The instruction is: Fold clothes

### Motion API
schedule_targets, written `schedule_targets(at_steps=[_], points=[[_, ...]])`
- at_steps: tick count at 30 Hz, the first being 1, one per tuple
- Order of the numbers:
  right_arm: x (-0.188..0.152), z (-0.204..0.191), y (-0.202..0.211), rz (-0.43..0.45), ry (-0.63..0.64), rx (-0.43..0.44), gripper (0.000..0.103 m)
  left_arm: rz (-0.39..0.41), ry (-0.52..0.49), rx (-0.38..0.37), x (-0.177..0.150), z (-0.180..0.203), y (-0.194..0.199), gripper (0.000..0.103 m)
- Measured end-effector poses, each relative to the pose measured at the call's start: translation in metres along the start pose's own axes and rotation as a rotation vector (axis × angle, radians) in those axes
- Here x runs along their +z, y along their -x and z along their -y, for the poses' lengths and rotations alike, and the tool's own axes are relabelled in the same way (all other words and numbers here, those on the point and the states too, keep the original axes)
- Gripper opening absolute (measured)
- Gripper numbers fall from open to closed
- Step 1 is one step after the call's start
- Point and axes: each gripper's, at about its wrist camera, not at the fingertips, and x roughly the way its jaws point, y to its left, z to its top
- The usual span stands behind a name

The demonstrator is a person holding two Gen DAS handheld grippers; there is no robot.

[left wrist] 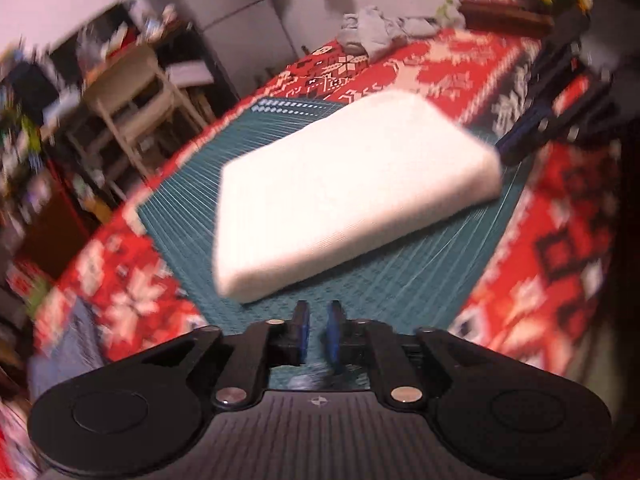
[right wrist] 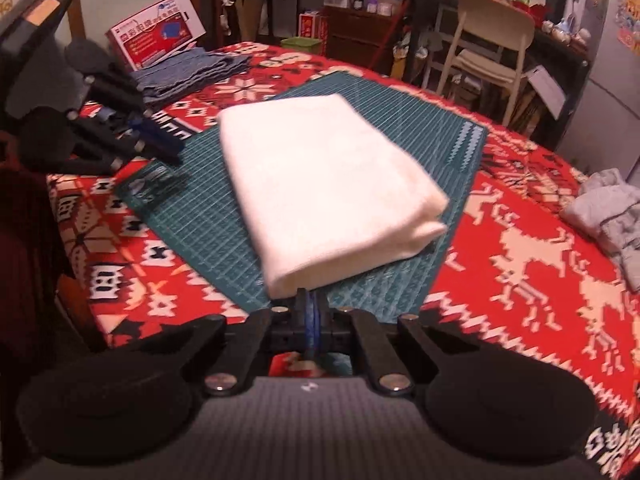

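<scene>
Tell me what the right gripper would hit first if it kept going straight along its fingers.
Most likely the folded white cloth: its near corner sits just ahead of the right gripper, whose jaws look shut and empty. Depth is unclear; it might graze the green cutting mat underneath first.

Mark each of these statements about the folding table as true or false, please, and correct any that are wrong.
1. The white cloth lies folded on the green cutting mat. True.
2. The right gripper is wide open. False: its fingers are shut, close to the cloth's near corner; whether they pinch fabric cannot be told.
3. A stack of folded grey-blue cloths sits beside a red and white box. True.
4. The left gripper holds the white cloth. False: a small gap shows between its fingers, which are short of the cloth and hold nothing.
5. The tablecloth is plain blue. False: it is red with white and black patterns.
</scene>
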Motion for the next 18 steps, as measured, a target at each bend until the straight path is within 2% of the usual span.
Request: schedule_targets(at_steps=[4,5,7,8,10,12,18], points=[[0.007,0.023,-0.003,0.005,0.020,-0.075,0.005,-0.012,0.133,-0.079,0.012,0.011,0.001,0.022],[0.009,0.031,-0.006,0.004,0.028,-0.090,0.009,-0.015,0.166,-0.098,0.015,0.014,0.002,0.022],[0.013,0.046,-0.013,0.009,0.059,-0.112,0.012,-0.020,0.193,-0.101,0.018,0.024,-0.001,0.022],[0.015,0.053,-0.016,0.014,0.080,-0.102,0.023,-0.023,0.199,-0.096,0.020,0.029,-0.003,0.022],[0.018,0.062,-0.025,0.017,0.143,-0.099,0.032,-0.027,0.225,-0.096,0.022,0.033,-0.007,0.022],[0.022,0.068,-0.034,0.012,0.201,-0.083,0.032,-0.035,0.244,-0.086,0.023,0.035,-0.011,0.022],[0.027,0.083,-0.048,0.001,0.249,-0.012,0.032,-0.069,0.352,-0.046,0.023,0.027,-0.022,0.022]])
